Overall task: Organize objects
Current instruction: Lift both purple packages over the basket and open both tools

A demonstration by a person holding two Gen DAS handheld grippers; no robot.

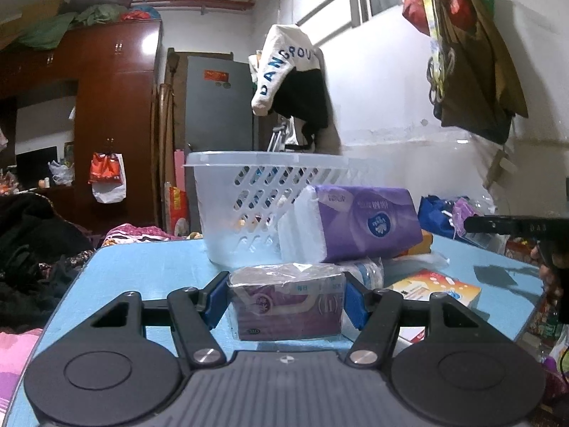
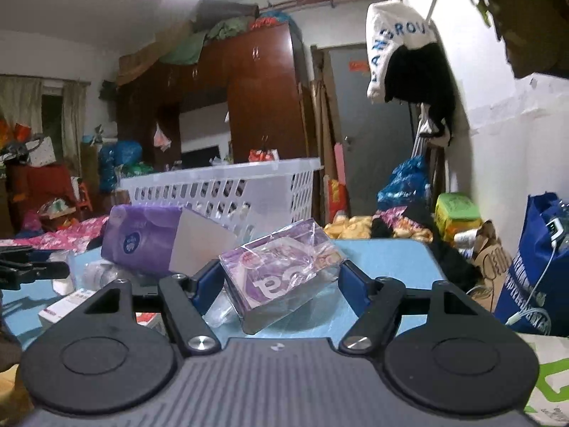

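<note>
My left gripper (image 1: 286, 302) is shut on a small purple pack in clear wrap (image 1: 284, 315), whose ends press against both blue pads just above the blue table (image 1: 142, 267). Behind it a larger purple tissue pack (image 1: 370, 224) leans against a white perforated basket (image 1: 231, 192). My right gripper (image 2: 275, 284) is shut on another purple wrapped pack (image 2: 281, 270), tilted and raised over the table (image 2: 384, 259). The basket (image 2: 220, 188) and the tissue pack (image 2: 142, 238) lie beyond it to the left. Each gripper's black fingers show at the edge of the other's view.
An orange and white box (image 1: 437, 288) and crumpled plastic lie on the table to the right. A blue bag (image 2: 533, 267) stands past the table's right edge, and a bed with clothes (image 1: 32, 242) is on the left. A white and black garment (image 1: 291, 82) hangs on the wall.
</note>
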